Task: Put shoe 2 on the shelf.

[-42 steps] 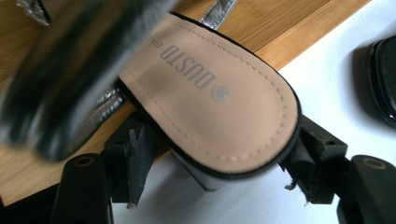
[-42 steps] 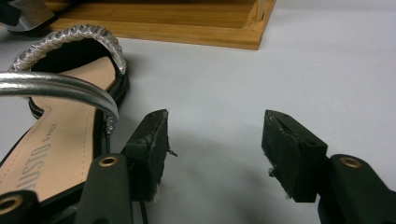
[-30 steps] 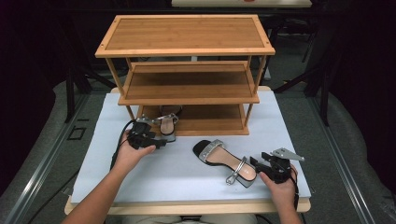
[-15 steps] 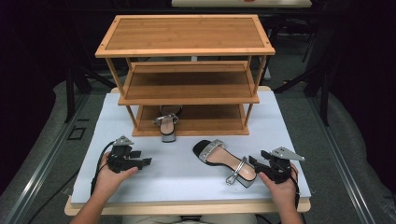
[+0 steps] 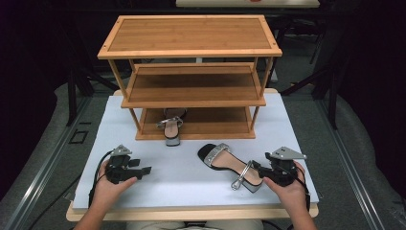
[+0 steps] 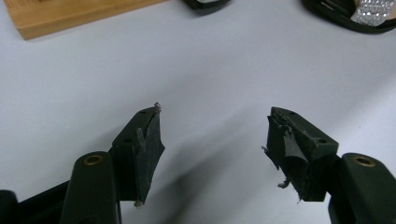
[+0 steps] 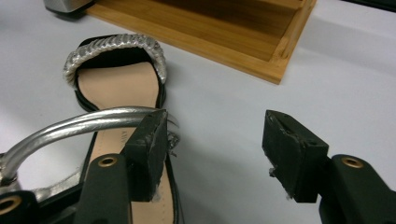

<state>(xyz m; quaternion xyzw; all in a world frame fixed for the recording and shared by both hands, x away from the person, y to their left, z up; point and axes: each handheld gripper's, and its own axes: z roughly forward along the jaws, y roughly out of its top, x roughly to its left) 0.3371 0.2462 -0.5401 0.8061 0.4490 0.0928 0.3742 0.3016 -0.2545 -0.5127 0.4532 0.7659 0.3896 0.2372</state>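
We are lining up our right gripper (image 5: 262, 171), jaws apart, at the heel end of the loose sandal (image 5: 229, 164), which is lying in front of the rack (image 5: 191, 91), toe pointing toward it, long axis slanting. Next we are judging a close on its ankle strap (image 7: 79, 123). Our left gripper (image 5: 141, 169) is waiting open, empty.

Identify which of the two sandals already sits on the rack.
The sandal on the rack's bottom shelf; the other sandal lies on the table by the right gripper.
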